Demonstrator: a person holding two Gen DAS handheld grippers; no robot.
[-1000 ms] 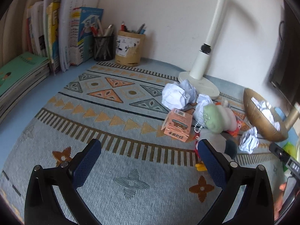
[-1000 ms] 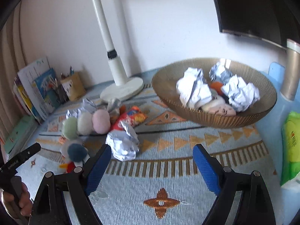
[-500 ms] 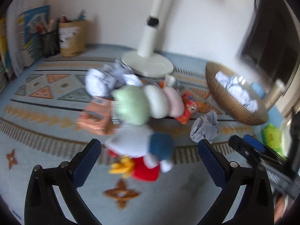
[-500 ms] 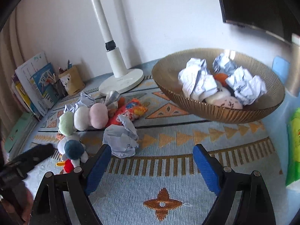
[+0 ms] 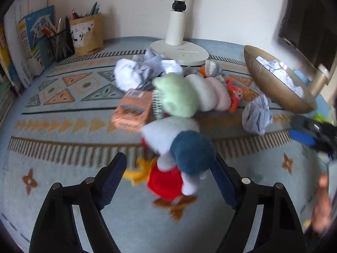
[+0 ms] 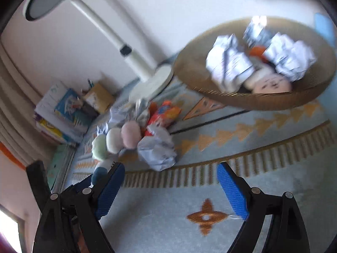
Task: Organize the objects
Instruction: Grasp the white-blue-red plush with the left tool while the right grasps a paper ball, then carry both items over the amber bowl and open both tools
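Observation:
A plush toy [image 5: 185, 156] with a blue head, white parts and a red body lies on the patterned mat between the jaws of my left gripper [image 5: 170, 177], which are closing; the pads do not visibly press on it. Behind it lie a green, white and pink plush [image 5: 189, 97], an orange box [image 5: 132, 111], an orange packet [image 5: 233, 97] and a crumpled paper ball [image 5: 257, 116]. My right gripper [image 6: 170, 189] is open over bare mat, just short of that paper ball [image 6: 157, 149]. The woven bowl [image 6: 252, 103] holds several paper balls and a plush.
A white lamp base [image 5: 179, 50] stands at the back with more paper balls [image 5: 130, 73] in front of it. Pen holders [image 5: 86, 33] and upright books [image 5: 27, 42] line the back left. A dark monitor [image 5: 305, 21] is at the right.
My left gripper has swung right and come up to the blue-headed plush, which now sits between its narrowing jaws. The right gripper has rolled and crept toward the paper ball.

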